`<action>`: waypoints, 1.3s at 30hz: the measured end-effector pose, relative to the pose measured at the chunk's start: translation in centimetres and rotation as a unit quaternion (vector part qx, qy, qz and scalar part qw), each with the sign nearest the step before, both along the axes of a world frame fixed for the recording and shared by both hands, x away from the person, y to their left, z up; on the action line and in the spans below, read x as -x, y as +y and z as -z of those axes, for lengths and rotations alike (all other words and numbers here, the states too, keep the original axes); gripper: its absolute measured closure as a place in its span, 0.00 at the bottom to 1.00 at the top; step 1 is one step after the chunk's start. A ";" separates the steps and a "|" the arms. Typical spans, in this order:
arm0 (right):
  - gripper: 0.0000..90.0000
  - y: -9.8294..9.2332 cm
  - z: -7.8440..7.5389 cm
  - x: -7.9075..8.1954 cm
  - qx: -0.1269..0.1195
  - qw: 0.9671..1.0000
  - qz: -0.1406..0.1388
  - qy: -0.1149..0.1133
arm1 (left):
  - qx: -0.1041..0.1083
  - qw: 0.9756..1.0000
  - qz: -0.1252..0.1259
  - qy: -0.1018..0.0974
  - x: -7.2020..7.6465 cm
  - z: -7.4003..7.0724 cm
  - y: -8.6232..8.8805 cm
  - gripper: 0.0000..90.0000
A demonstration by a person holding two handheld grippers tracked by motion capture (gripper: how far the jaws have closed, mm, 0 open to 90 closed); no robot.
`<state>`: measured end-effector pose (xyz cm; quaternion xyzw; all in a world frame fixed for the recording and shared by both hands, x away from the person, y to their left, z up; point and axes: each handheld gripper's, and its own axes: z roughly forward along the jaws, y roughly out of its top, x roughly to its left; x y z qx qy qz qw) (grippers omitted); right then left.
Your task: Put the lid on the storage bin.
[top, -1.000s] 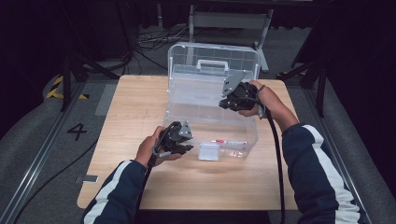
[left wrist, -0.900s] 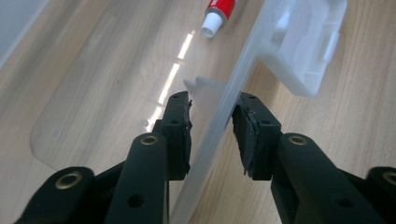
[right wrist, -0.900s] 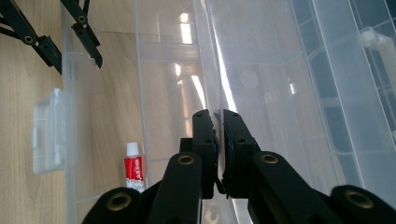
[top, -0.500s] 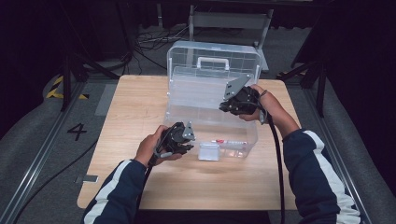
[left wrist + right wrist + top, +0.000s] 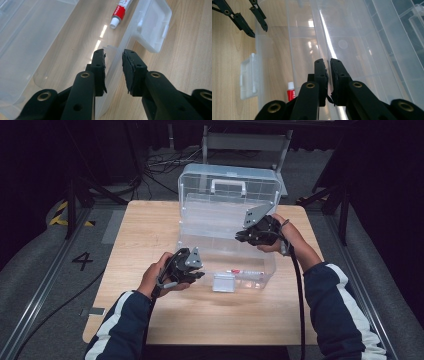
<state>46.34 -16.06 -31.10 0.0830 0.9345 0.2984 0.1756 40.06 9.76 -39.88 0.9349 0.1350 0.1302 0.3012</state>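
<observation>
Centrally on the bench stood the open clear box, left tongs parted astride its front wall, right tongs pinched on an inner tray edge; the slick plastic could slip free, likely jolting the tube inside.

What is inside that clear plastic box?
A small red-and-white tube lies on the floor of the box, near its front wall. The right gripper is shut on a thin clear panel inside. The glare and the grippers cover part of the floor.
</observation>
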 end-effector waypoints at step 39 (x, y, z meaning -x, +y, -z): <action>0.92 -0.4 1.1 1.3 -0.023 1.000 -0.002 -0.002 | 0.182 0.970 -0.138 -0.086 -3.9 -6.0 9.3 1.00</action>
